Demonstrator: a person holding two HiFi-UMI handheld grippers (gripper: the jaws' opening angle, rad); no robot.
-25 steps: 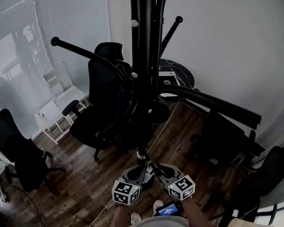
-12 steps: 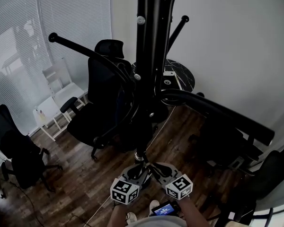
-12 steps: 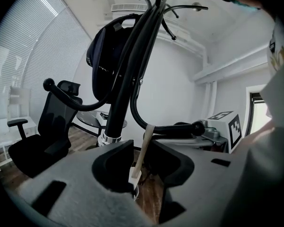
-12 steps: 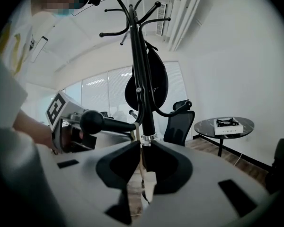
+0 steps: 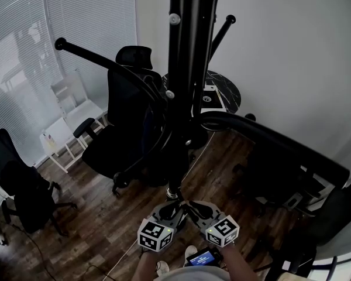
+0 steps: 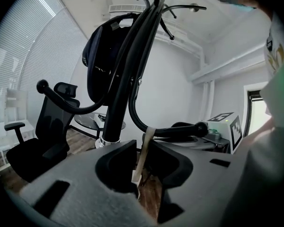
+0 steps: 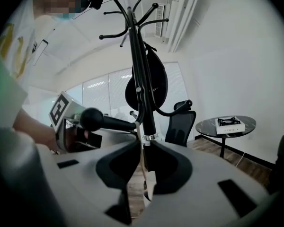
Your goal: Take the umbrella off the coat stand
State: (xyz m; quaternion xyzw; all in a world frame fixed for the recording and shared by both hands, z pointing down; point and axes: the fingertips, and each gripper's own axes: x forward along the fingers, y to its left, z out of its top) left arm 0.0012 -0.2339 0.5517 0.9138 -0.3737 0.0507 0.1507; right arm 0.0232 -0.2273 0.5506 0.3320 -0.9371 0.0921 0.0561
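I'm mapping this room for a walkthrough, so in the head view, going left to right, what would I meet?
In order: dark chair at the left edge → white chair by the blinds → black office chair with a headrest → coat stand pole → round dark table.
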